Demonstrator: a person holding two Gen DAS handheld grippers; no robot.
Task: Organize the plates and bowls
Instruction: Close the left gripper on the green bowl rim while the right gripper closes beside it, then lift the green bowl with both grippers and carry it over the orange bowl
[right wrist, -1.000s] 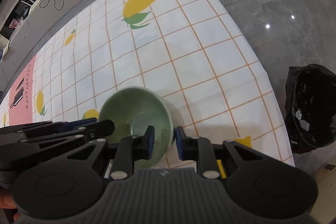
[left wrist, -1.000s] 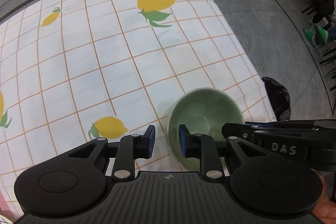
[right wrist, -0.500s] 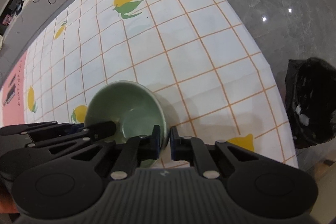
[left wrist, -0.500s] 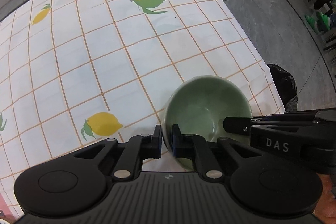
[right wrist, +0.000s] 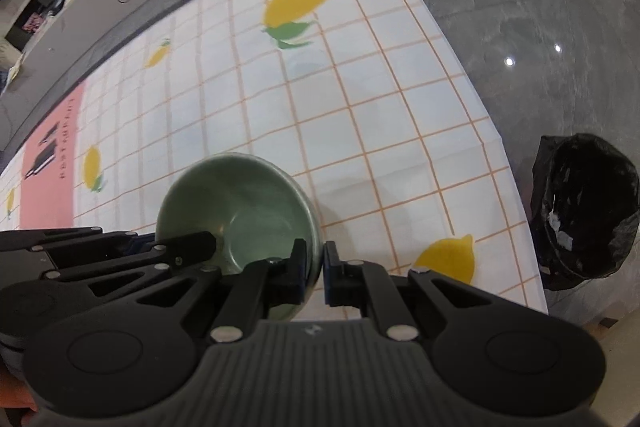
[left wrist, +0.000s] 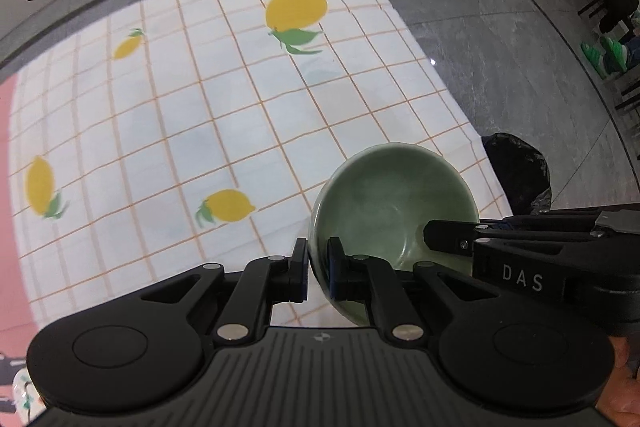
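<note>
A: What worries you here?

B: The round, glossy, pale-green ceramic bowl [left wrist: 394, 215] hangs above the white lemon-print tablecloth with its orange grid [left wrist: 224, 115], near the table's right corner, with the grey stone floor [left wrist: 500, 75] and a black bin bag [right wrist: 584, 207] just beyond. Only two thin pinches on the rim carry it. Glazed ceramic is slick, so if one hand rises faster or tilts differently from the other, I judge the rim could slide out of a pinch and the bowl could swing or drop.

A: And if the hands drift apart?

B: Then they pull against each other across the rim; one grip probably gives way first.

A: How are the tongs set?

B: The left gripper [left wrist: 318, 269] is squeezed almost fully together, with the bowl's left wall between its blue-faced pads, one inside and one outside. The right gripper [right wrist: 314, 273] does the same on the opposite wall. Neither touches the cloth.

A: No slack at all?

B: None that I can see; each gap is just the wall's thickness.
</note>
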